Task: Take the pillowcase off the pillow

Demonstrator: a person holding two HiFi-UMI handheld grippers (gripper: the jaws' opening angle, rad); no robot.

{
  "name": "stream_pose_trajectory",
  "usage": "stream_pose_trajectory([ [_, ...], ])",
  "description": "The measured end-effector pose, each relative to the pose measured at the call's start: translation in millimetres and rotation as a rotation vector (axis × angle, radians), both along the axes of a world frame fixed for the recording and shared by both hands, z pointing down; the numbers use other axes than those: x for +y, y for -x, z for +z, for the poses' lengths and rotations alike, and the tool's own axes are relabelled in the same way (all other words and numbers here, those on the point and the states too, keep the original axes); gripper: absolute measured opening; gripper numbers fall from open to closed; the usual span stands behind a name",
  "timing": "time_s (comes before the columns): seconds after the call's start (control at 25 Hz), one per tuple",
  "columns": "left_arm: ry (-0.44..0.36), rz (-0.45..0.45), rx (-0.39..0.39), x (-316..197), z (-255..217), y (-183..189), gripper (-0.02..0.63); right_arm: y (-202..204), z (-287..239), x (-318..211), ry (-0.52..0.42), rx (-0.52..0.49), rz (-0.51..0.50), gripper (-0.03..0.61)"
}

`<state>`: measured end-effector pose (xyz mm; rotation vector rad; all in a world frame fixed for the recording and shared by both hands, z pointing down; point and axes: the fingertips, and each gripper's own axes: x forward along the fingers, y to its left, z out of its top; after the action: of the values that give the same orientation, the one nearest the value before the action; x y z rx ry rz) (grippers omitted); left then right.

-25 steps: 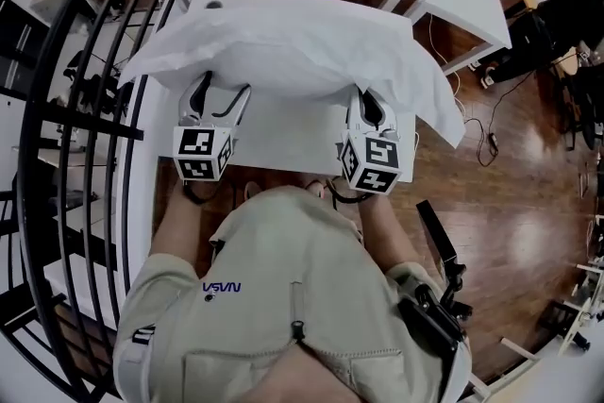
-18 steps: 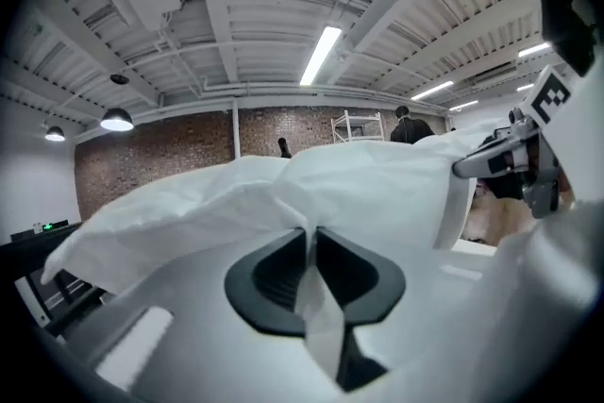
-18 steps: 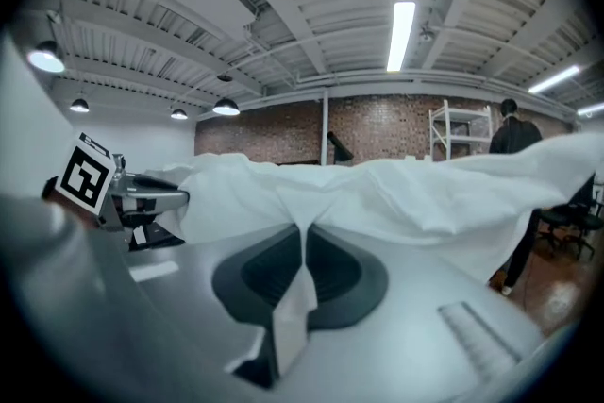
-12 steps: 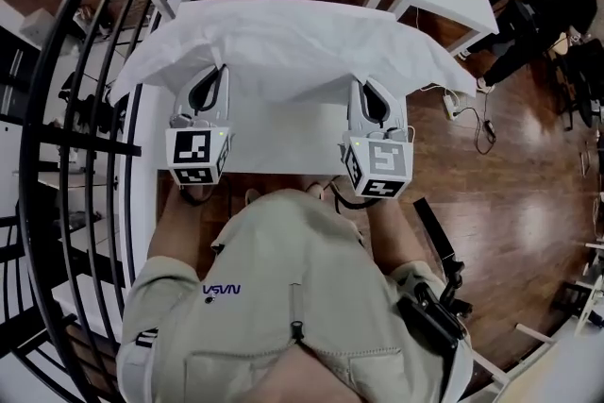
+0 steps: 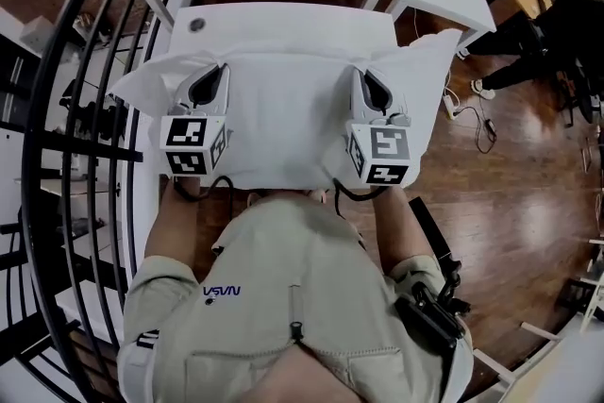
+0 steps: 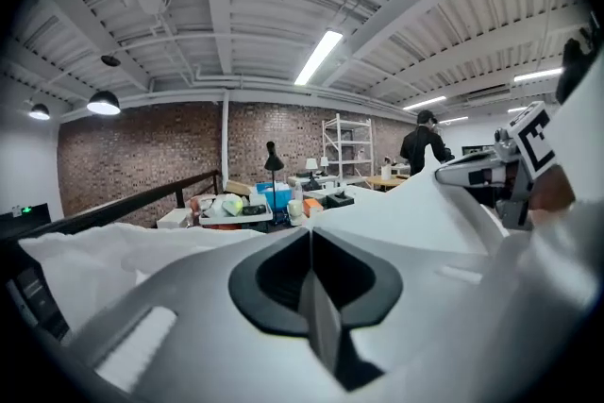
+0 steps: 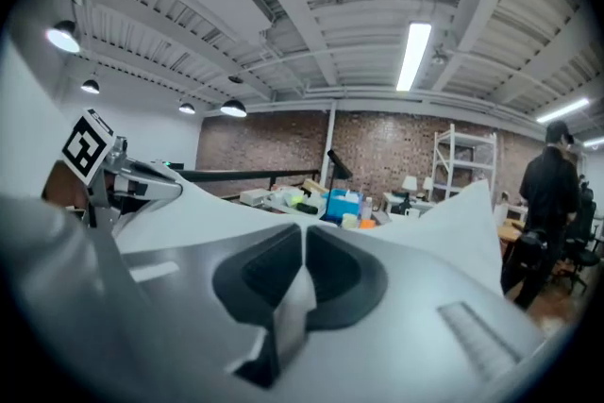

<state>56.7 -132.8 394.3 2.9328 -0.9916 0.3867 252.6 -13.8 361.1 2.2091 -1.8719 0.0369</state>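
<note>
We have both grippers closed on the pillowcase point(image 5: 283, 113), which lies spread across the white table point(image 5: 283, 17) with its near edge lifted toward us. The left gripper point(image 5: 221, 69) has its jaws pressed together on a thin fold of white cloth near the left end. The right gripper point(image 5: 360, 72) pinches a similar narrow strip near the right end. Both point away from us, roughly level.

We cannot make out the pillow as a separate shape (everything here is the same white), so we cannot say how much of it is still inside.

The main risk, as we judge it, is what exactly sits between the jaws. If either pinch has caught both layers of the case, or some of the pillow with it, pulling will only drag the whole bundle instead of stripping the cover. The bites also look shallow, so a sharp tug could let the cloth slide out of one gripper and leave the case hanging crooked from the other. The far right corner already hangs past the table's right edge, and an uneven pull could tip the lot off that side.
</note>
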Motion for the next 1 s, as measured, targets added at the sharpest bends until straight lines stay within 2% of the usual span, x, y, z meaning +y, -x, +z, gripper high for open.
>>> stream_pose_trajectory([
  [0.12,0.013,-0.01,-0.008,-17.1,18.4,-6.1,0.014,-1.7,20.8,-12.9,0.028,-0.017,0.016,0.006],
  [0.4,-0.06,0.005,-0.023,-50.7,-2.3,-34.2,0.014,-30.9,16.8,-42.3,-0.048,-0.029,0.087,0.006],
  [0.48,-0.055,-0.009,-0.067,-65.6,7.1,-40.8,0.018,-38.0,22.8,-55.3,-0.037,-0.014,0.1,0.007],
  [0.64,-0.009,0.001,-0.199,-76.7,49.7,-45.9,0.044,-48.5,57.0,-79.7,0.077,0.035,0.109,0.013],
  [0.72,-0.003,-0.011,-0.202,-76.3,65.2,-40.1,0.069,-47.7,71.7,-83.8,0.114,0.031,0.092,0.043],
  [0.88,0.002,-0.081,-0.135,-83.8,75.9,-19.2,0.133,-44.9,95.1,-75.3,0.135,0.014,0.053,0.094],
  [1.0,0.005,-0.063,-0.152,-82.5,77.1,-13.0,0.24,-28.4,121.1,-62.7,0.2,-0.015,0.003,0.15],
])
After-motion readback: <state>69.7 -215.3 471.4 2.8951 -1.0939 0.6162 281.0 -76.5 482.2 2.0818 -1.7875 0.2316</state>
